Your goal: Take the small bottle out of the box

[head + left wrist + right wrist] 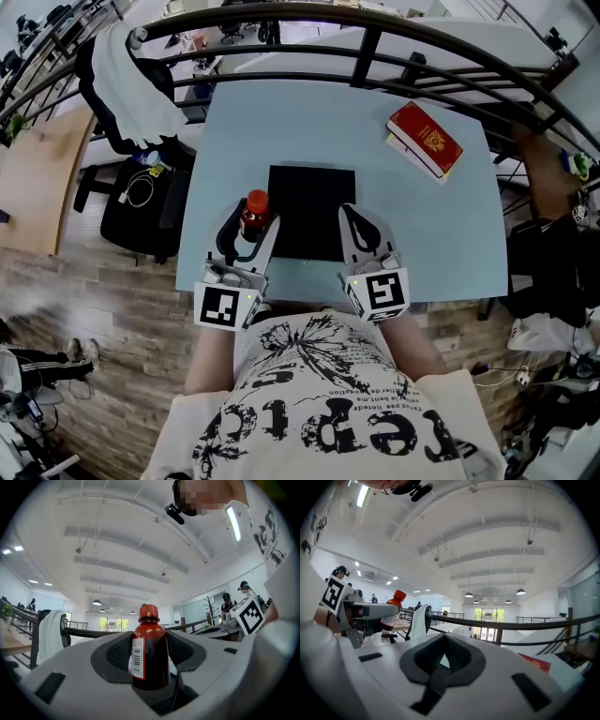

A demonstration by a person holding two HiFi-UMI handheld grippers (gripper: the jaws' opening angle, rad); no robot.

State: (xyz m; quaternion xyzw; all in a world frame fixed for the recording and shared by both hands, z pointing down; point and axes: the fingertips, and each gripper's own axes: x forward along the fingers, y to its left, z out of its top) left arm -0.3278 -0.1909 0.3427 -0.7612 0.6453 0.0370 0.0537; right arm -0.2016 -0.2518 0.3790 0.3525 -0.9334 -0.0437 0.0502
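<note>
Left gripper [253,223] clamped on small bottle [150,656]; right gripper [443,662] jaws together, empty. Risk: round bottle twists loose between the pads.

Ceiling lamps [469,595] and a far window [114,624] lit everything brightly and evenly, so shadows on the desk [309,122] were faint. Both gripper views bowed hard into black corners with a washed-out ceiling [497,531], while the small bottle [150,653] looked sharp.
</note>
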